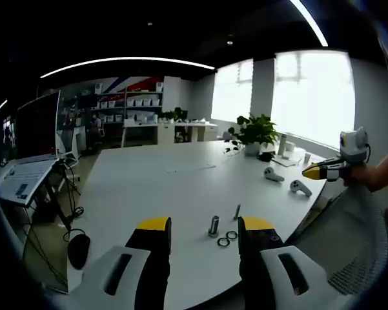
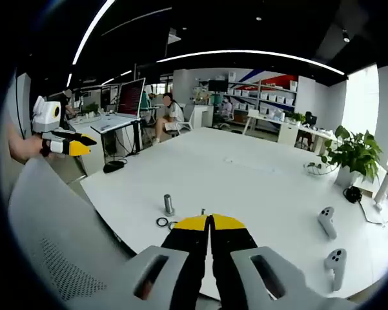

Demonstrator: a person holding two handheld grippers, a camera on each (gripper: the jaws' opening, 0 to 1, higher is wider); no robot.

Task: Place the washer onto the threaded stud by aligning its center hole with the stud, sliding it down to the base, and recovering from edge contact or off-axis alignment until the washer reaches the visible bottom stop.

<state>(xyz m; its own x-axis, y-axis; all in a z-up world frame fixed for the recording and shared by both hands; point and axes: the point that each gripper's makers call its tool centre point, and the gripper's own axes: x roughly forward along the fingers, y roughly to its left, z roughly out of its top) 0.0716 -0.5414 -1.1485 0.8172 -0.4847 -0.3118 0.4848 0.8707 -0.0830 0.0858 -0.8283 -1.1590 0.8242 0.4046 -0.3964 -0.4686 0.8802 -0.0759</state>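
A short metal threaded stud (image 1: 214, 225) stands upright near the front edge of the white table (image 1: 161, 187), with a thinner bolt (image 1: 237, 211) just behind it to the right. Two dark washers (image 1: 231, 235) (image 1: 223, 242) lie flat beside the stud's base. My left gripper (image 1: 205, 226) hangs open off the table edge, well short of these parts, with nothing between its jaws. In the right gripper view the stud (image 2: 169, 204) and a washer (image 2: 162, 222) sit just left of my right gripper (image 2: 210, 223), whose jaws are shut on nothing. Each gripper also appears in the other's view (image 1: 313, 171) (image 2: 82, 143).
Two white controllers (image 1: 300, 188) (image 1: 273, 174) and a potted plant (image 1: 253, 132) sit at the table's far right. A laptop (image 1: 32, 152) on a stand and a mouse (image 1: 78, 248) are at the left. A grey mesh chair (image 2: 58, 245) stands by the table edge. People sit at the back.
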